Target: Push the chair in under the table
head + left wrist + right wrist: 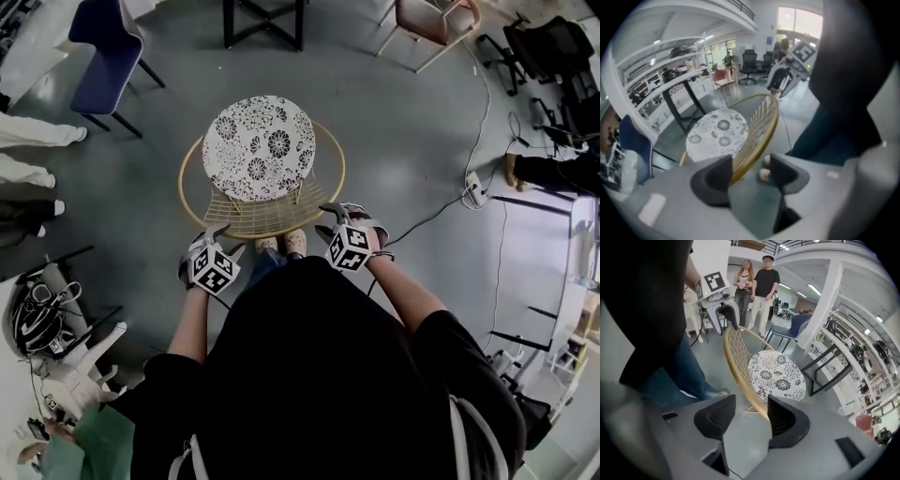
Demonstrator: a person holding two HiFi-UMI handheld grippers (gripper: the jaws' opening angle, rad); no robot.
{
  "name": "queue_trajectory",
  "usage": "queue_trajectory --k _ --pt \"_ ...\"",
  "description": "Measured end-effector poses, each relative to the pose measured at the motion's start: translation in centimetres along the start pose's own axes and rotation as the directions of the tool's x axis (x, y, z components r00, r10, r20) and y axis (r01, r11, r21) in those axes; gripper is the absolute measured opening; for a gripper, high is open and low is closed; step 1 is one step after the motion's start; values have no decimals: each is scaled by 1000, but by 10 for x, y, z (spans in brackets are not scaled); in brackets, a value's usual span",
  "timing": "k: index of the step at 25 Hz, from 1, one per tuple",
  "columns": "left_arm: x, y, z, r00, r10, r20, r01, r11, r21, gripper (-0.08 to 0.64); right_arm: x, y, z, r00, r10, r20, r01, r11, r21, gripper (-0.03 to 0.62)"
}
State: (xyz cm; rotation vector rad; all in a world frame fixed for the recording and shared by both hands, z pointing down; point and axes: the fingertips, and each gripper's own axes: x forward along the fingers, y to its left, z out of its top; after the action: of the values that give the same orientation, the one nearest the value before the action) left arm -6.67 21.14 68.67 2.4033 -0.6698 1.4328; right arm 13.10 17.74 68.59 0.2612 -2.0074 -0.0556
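The chair (261, 155), a thin golden cane frame under a round floral cushion, stands on the floor (412, 141) near the black-legged table (228, 28), not yet under it. It looks light, stiff and easy to slide or tip. Its curved back rim (267, 228) is the natural hold. The left gripper (218, 234) and right gripper (330, 217) straddle that rim, jaws open and unclamped.

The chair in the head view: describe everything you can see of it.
The chair is round, with a golden rattan-like hoop frame, a woven lattice back and a white cushion with black floral print. It stands upright on the grey floor, short of the black table legs. Its back rim runs between the open jaws of left gripper and right gripper.
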Motion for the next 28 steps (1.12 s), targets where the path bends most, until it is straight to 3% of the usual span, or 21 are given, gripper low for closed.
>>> queue_trajectory --k 5,8,12,18,28 --pt "14 4 -20 994 52 -94 -36 986 162 222 28 10 -4 993 4 -116 -21 989 -148 178" --pt "18 9 -30 990 80 -117 -56 980 192 160 36 7 -1 989 -34 -143 10 986 -167 164" --pt "22 11 -37 988 73 -139 -44 978 202 158 39 8 0 985 -36 -169 3 982 -190 130" --pt "24 7 -39 988 10 -153 26 974 227 158 39 10 -3 980 -45 -195 14 988 -156 129" --pt "31 57 -35 988 29 -152 9 970 244 164 54 -21 13 973 -68 -222 52 995 -80 129"
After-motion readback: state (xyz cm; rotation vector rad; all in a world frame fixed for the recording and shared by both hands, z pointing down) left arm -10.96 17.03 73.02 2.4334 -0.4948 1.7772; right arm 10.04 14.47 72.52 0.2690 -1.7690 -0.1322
